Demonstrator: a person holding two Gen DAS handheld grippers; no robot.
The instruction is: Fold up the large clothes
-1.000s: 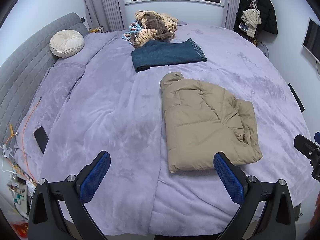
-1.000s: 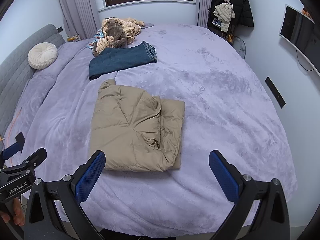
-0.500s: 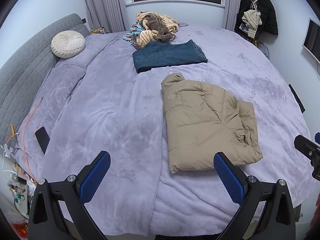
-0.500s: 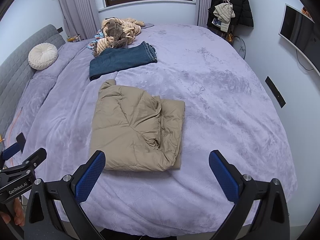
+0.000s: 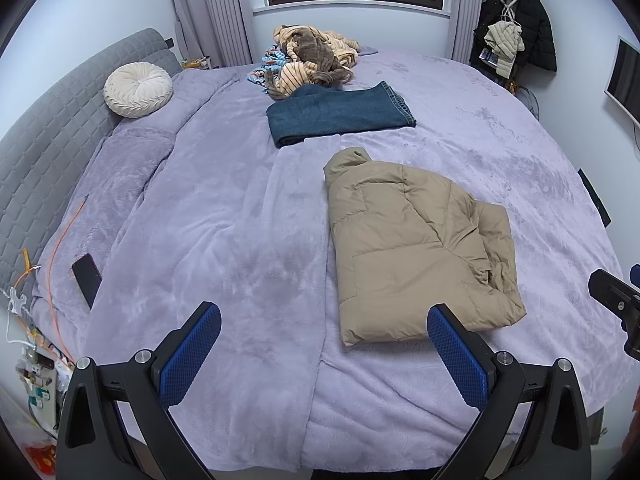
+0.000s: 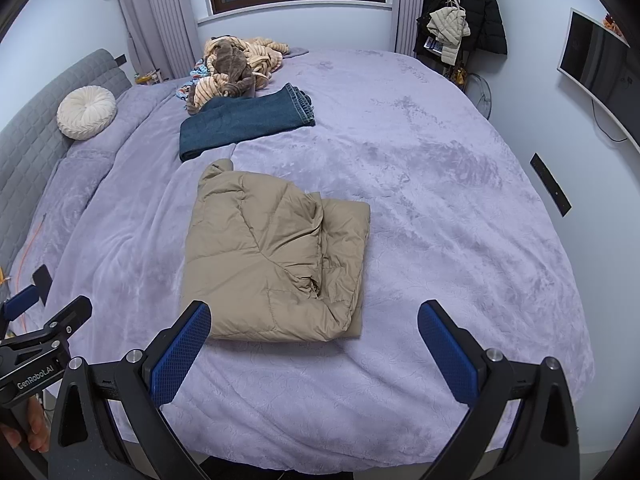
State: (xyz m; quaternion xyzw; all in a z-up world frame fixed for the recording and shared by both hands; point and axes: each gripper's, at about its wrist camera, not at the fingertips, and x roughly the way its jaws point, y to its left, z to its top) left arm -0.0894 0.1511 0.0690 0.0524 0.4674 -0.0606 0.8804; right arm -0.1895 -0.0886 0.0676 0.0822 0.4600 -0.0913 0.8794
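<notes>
A tan puffer jacket lies folded into a rough rectangle on the lilac bed cover, collar toward the window. My left gripper hovers open near the bed's front edge, its right finger just short of the jacket's near hem. My right gripper is open too, held above the front edge with the jacket's near hem ahead of its left finger. Neither holds anything. Folded dark blue jeans lie beyond the jacket.
A heap of unfolded striped and brown clothes sits near the window. A round cream cushion rests by the grey headboard. A black phone and orange cable lie at the left edge. Coats hang on a rack.
The left wrist view has shifted slightly, so the bed contents sit a little lower in frame. The jacket and both grippers' openings are unchanged.
</notes>
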